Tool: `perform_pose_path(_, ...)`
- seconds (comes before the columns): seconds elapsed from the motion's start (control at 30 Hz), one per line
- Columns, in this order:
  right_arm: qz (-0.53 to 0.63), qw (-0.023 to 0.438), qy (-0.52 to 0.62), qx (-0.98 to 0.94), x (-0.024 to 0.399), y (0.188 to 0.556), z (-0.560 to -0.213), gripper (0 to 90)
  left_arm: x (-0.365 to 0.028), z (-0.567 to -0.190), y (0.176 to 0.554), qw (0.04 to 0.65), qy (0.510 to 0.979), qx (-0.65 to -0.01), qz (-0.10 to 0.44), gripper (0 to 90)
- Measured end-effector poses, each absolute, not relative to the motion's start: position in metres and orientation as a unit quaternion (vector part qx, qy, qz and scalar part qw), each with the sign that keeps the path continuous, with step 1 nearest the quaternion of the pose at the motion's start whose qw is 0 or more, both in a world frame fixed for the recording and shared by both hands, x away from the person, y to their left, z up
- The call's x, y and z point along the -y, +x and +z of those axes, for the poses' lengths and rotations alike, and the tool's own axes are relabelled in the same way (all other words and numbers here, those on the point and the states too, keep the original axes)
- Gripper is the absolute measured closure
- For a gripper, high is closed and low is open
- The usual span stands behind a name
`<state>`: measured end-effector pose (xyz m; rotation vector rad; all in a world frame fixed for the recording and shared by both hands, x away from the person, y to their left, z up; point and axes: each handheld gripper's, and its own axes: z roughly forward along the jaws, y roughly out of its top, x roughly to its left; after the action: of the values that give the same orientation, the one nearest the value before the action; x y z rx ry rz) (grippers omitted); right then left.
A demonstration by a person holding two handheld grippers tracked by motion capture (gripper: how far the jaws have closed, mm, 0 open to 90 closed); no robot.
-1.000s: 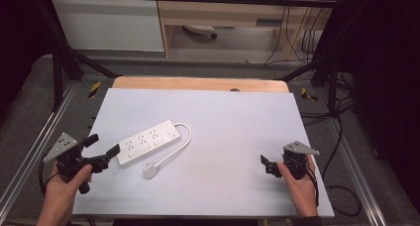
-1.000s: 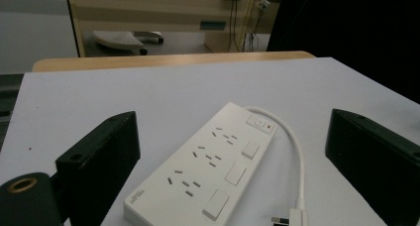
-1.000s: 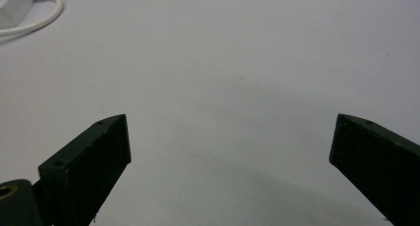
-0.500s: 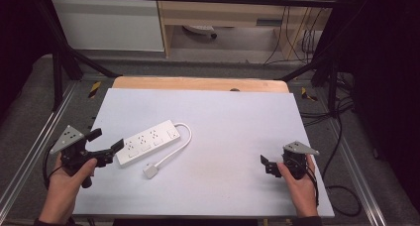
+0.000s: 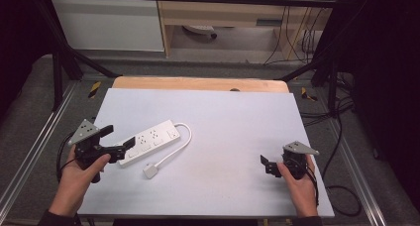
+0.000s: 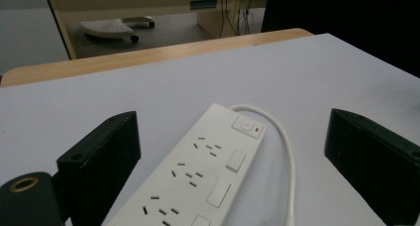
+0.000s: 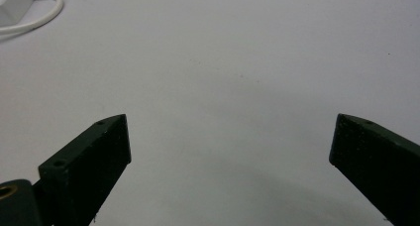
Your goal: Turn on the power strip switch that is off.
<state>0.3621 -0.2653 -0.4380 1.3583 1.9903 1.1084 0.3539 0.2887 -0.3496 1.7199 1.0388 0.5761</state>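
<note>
Two hand-held grippers work over a pale grey worktop (image 5: 223, 117). We see that the left gripper (image 5: 119, 137) has advanced over the past second from the worktop's left edge to the near end of the white six-outlet plastic power strip (image 5: 148, 141); its jaws are spread wide and now straddle that end without clamping it. The strip lies left of centre, its white cord (image 5: 176, 146) looping to a plug (image 5: 150, 171). The right gripper (image 5: 265, 165), jaws likewise apart and holding nothing, has stayed near the right edge. We judge a grasp of the strip imminent.
</note>
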Motion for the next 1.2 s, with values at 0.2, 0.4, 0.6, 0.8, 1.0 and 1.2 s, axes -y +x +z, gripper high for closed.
perform_pose_path(0.2,0.408,0.24,0.498,-0.727,0.265,0.362,-0.438,2.8,-0.286,-0.348,0.358,0.499,0.714,-0.43,0.237,7.3)
perform_pose_path(0.4,0.408,0.244,0.497,-0.726,0.266,0.362,-0.437,2.8,-0.285,-0.348,0.362,0.498,0.713,-0.434,0.233,7.4)
perform_pose_path(0.6,0.409,0.241,0.495,-0.728,0.266,0.362,-0.437,2.7,-0.283,-0.348,0.366,0.496,0.715,-0.434,0.232,7.4)
perform_pose_path(0.8,0.408,0.241,0.496,-0.727,0.266,0.362,-0.437,2.8,-0.279,-0.35,0.371,0.491,0.717,-0.438,0.229,7.9)
perform_pose_path(1.0,0.407,0.239,0.498,-0.728,0.266,0.362,-0.438,2.8,-0.277,-0.353,0.374,0.486,0.72,-0.44,0.227,8.1)
perform_pose_path(1.2,0.406,0.24,0.5,-0.727,0.266,0.362,-0.438,3.2,-0.272,-0.357,0.379,0.481,0.725,-0.44,0.222,8.3)
